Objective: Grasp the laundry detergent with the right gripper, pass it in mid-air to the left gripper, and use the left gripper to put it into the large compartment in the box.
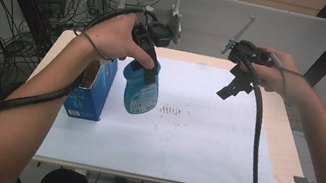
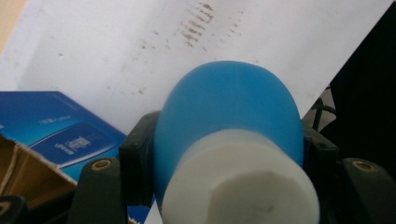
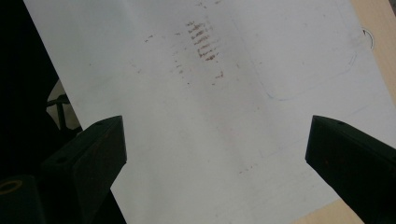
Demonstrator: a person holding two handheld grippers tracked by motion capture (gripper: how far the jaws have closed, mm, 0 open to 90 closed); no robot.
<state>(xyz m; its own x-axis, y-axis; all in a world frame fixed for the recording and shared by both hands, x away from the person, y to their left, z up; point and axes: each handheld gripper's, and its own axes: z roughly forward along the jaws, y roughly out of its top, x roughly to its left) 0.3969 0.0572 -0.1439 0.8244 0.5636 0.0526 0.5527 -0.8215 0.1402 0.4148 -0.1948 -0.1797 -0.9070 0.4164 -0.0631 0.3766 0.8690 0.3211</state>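
Bottle: the blue bottle (image 1: 140,90) with a white cap (image 2: 240,184) hung left of centre in the high view, lifted clear of the white sheet (image 1: 192,142) as far as I could tell, just beside the box.
Hold: the left gripper (image 1: 148,63) was clamped on the bottle's top end, jaws pressed against both sides just below the cap in the left gripper view.
Feel: looked like rigid, smooth plastic to me, so probably a bit slippery. Can't say how full it was, so weight was a guess. It hung tilted, so I'd say it could swing.
Where to grab: the narrow part under the cap seemed a sensible spot, the body being wider and rounder.
Box: an open blue carton (image 1: 92,92) stood at the left edge of the sheet, flaps up.
Right gripper: the right gripper (image 1: 234,86) hovered in the upper right, jaws spread wide with nothing between them.
Sheet: some brownish smudges (image 1: 171,109) near the middle.
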